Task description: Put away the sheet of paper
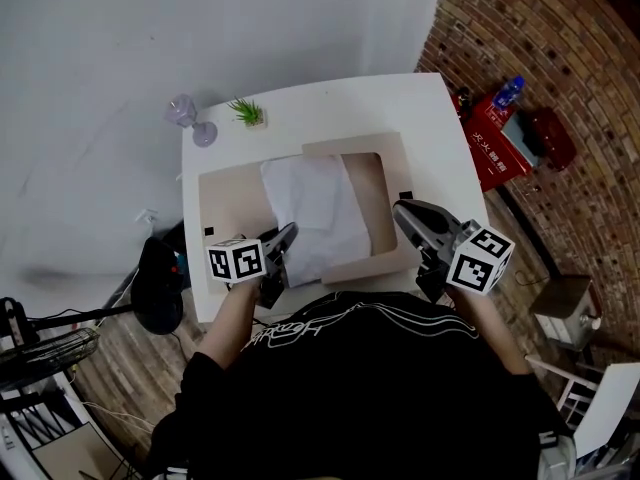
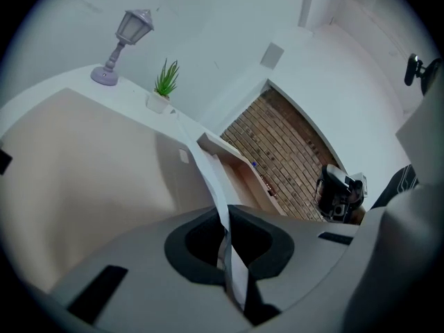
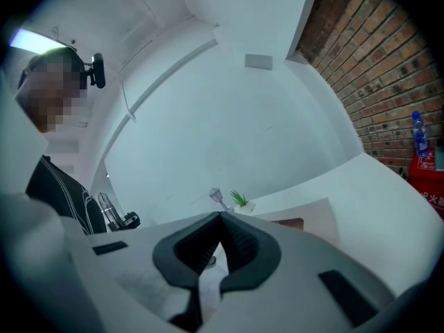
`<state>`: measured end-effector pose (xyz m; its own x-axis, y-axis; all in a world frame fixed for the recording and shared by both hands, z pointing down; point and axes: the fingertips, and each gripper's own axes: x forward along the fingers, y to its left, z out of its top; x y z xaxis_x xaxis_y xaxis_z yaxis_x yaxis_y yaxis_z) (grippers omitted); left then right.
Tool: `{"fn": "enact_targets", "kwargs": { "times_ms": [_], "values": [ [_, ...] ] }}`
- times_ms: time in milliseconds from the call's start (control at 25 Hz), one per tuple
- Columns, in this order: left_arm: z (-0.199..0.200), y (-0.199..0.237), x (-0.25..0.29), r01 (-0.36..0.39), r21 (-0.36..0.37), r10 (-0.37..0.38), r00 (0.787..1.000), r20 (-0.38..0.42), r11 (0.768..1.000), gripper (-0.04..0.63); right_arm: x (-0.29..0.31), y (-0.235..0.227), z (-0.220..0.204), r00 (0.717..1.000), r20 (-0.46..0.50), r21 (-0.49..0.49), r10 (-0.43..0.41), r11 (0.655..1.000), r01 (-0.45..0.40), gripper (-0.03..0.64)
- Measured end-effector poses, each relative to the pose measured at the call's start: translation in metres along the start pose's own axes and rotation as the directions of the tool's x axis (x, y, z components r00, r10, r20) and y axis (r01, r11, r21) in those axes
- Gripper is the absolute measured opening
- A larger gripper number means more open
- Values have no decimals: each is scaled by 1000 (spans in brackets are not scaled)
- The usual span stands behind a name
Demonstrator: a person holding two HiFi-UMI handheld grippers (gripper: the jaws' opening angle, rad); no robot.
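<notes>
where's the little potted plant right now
In the head view the potted plant sits near the white table's far edge, just right of the purple lamp, beyond the cardboard box.

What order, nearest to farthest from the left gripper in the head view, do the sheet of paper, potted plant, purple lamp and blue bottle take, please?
1. Sheet of paper, pinched in the left gripper's tongs.
2. Potted plant and purple lamp, at the table's far edge: too close to call.
3. Blue bottle, off the table at right, on a red crate.
</notes>
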<state>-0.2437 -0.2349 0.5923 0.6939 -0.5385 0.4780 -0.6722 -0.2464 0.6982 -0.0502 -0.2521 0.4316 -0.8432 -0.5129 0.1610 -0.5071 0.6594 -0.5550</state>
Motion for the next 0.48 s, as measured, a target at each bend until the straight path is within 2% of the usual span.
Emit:
{"fn": "enact_targets", "kwargs": {
  "times_ms": [480],
  "values": [
    [-7,-6,30,-86,-68,80,993,-87,994,35,-16,-16,23,999,9,13,32,999,-32,0]
  ]
}}
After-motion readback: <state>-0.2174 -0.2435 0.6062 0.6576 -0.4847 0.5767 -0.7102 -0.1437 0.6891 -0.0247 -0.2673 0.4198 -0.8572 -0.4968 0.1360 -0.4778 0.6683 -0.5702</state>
